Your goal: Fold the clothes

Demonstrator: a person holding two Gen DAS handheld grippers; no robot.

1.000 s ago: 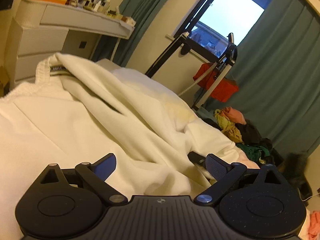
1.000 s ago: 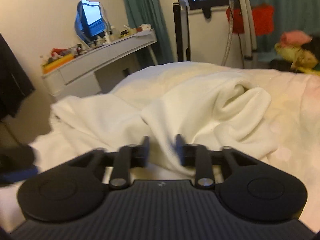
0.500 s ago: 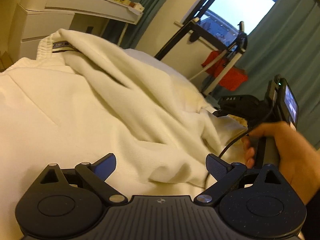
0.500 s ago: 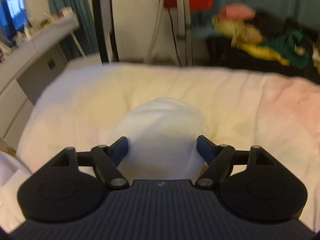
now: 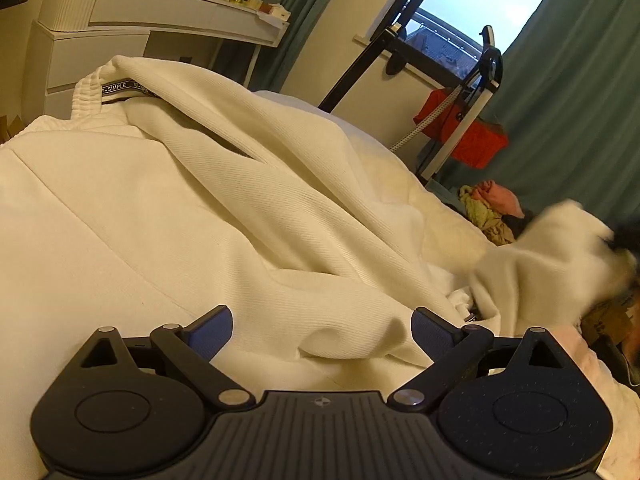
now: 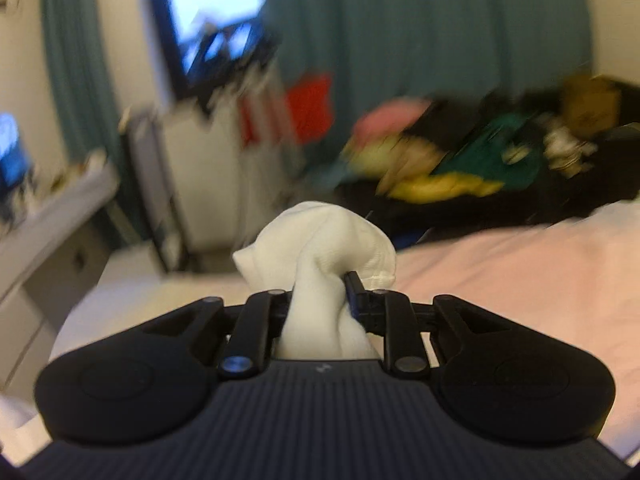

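A white ribbed garment (image 5: 208,200) with an elastic waistband (image 5: 90,92) lies rumpled across the bed. My left gripper (image 5: 322,326) is open, low over its near folds, with nothing between the blue pads. My right gripper (image 6: 320,288) is shut on a bunched end of the white garment (image 6: 320,236) and holds it above the bed. In the left wrist view that lifted end (image 5: 548,256) shows blurred at the right.
A white dresser (image 5: 132,40) with bottles stands at the back left. A black drying rack (image 5: 460,92) with red cloth stands by the window. A pile of coloured clothes (image 6: 460,160) lies beyond the bed (image 6: 520,272).
My right gripper closed on the garment's end and lifted it, swinging right. The left gripper stayed open and shifted only slightly.
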